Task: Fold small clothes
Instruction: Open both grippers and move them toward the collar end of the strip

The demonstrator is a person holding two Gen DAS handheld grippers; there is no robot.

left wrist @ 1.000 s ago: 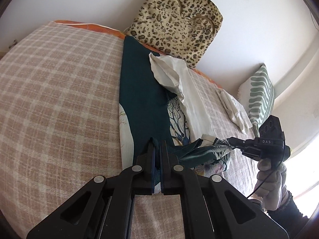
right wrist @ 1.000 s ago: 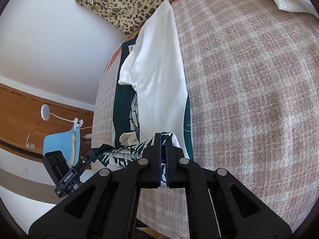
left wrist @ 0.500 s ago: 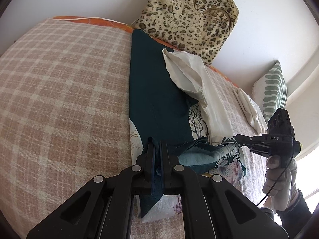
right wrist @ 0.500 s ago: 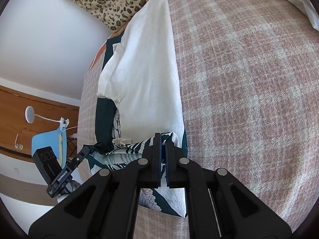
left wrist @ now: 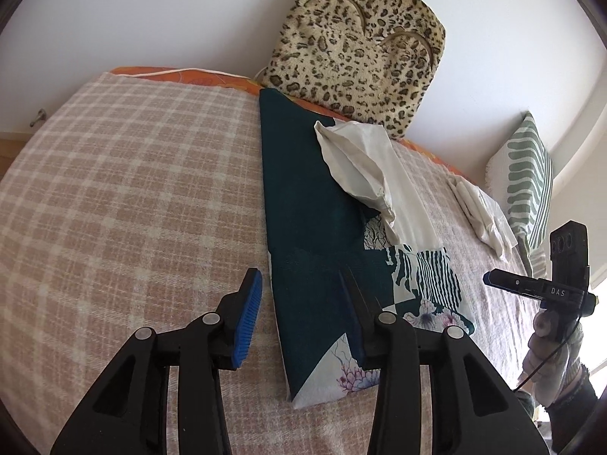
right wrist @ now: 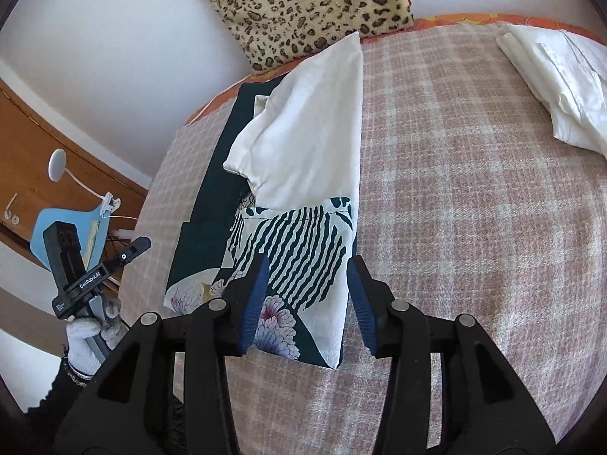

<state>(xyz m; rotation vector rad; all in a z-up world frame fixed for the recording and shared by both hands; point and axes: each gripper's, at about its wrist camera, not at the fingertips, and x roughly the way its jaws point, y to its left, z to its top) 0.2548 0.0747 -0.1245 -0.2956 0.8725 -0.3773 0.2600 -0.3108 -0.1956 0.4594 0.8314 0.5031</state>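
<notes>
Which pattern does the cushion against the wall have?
Leopard print, dark spots on tan; the cushion shows best in the left wrist view.

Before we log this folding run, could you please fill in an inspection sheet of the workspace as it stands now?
Surface: pink-and-cream checked blanket over a bed, orange sheet edge showing at the far side.
Job's things: dark teal floral-print garment lying folded in a long strip, with a white short-sleeved top lying on it.
Clutter: folded white cloth lying apart; leopard-print fur handbag against the wall; green-striped cushion.
Grippers: left gripper open, above the garment's near end; right gripper open, likewise holding nothing.
Cables: thin black lead below the right gripper.
Surroundings: white wall, wooden panelling, white clip lamp.
</notes>
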